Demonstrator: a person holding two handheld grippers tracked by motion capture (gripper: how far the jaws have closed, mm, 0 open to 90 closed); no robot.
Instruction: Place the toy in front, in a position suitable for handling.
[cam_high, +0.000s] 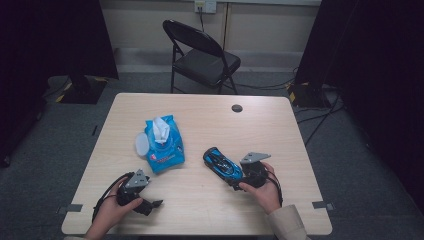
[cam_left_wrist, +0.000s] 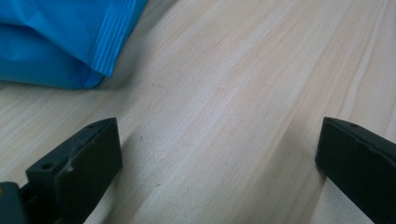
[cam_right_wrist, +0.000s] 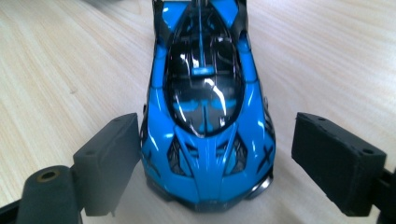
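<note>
Near the counter's (cam_high: 200, 215) front edge we note both claws wide, right claw (cam_right_wrist: 212, 154) straddling the blue toy car (cam_right_wrist: 205, 102), a gap at one pad, left claw (cam_left_wrist: 219, 154) over bare wood.

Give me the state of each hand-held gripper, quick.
Left hand-held gripper: open, nothing between its jaws.
Right hand-held gripper: open, jaws around the blue toy car, right pad clear of it.

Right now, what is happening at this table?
A person holds a gripper in each hand. The right gripper has its jaws open around one end of a blue and black toy car on the light wooden table. The left gripper rests open near a blue wipes pack.
</note>
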